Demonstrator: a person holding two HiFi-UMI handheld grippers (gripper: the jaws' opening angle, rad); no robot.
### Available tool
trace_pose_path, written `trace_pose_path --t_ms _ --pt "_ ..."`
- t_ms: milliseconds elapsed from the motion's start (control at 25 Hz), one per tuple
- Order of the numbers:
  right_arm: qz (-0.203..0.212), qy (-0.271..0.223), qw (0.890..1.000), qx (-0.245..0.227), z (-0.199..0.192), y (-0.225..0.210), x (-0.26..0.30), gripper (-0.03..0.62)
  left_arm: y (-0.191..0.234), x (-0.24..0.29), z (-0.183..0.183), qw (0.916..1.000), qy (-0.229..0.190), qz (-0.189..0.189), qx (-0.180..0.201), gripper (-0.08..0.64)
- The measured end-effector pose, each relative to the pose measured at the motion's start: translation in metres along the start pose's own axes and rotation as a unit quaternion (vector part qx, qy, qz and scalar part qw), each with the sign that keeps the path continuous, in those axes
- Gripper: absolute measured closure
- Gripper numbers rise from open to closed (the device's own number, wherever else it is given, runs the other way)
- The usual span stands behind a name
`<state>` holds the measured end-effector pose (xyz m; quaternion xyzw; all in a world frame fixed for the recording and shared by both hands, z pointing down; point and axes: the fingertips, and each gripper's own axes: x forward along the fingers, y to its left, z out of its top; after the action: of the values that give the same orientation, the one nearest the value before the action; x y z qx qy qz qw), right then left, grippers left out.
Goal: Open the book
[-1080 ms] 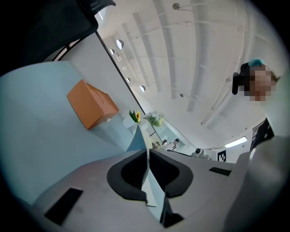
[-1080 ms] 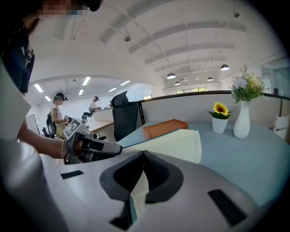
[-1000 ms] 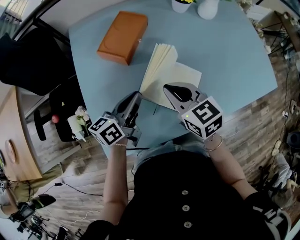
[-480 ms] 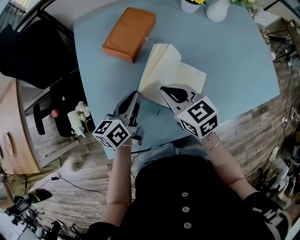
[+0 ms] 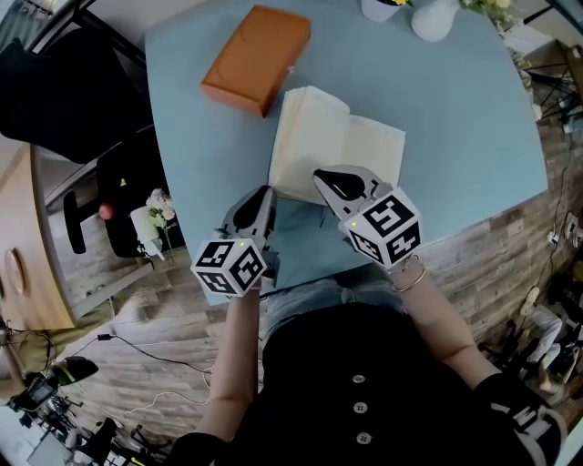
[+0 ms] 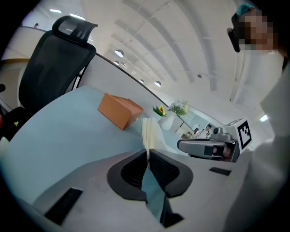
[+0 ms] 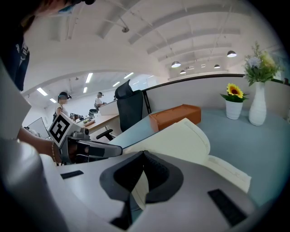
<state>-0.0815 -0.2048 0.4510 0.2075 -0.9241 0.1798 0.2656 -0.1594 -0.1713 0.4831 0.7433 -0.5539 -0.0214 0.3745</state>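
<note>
Grey left gripper [image 5: 262, 193], nearest: jaws pressed together, nothing between them. Tips sit just off the book's near left corner, over bare tabletop a little inside the near rim. Beside it, right gripper [image 5: 322, 175]: jaws also closed on themselves, empty. Tips hang over the book's near edge, close to the spine. The two grippers are side by side, not touching.

Book [image 5: 339, 146]: one, lying open mid-table, cream pages up, left leaf slightly arched.

Table [image 5: 465, 118]: pale blue, rounded rim. A wide bare stretch runs from the book's right side to the rim, with a narrower bare strip on its left.

Orange box [image 5: 257, 59]: one, past the book's far left corner, near it but apart, close to the left rim.

Far edge: two white vessels side by side, a small pot [image 5: 380, 7] and a vase [image 5: 434, 18], well apart from the book.

Black chair [image 5: 64, 91]: one, off the table's left side.
</note>
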Motion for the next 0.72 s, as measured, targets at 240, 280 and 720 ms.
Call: trace_pose_path --t_ms 240,280,720 --pt "0.011 0.017 1.0 0.01 -0.016 0.005 0.008 0.591 0.011 0.002 -0.016 0.9984 0.039 0.038 0.016 0.535" --pt "0.012 0.019 1.0 0.011 -0.019 0.006 0.009 0.591 0.012 0.003 -0.019 0.9979 0.045 0.043 0.018 0.535" --pt "0.013 0.039 0.999 0.025 -0.042 0.006 0.011 0.591 0.025 0.01 -0.043 0.9893 0.11 0.075 0.06 0.534"
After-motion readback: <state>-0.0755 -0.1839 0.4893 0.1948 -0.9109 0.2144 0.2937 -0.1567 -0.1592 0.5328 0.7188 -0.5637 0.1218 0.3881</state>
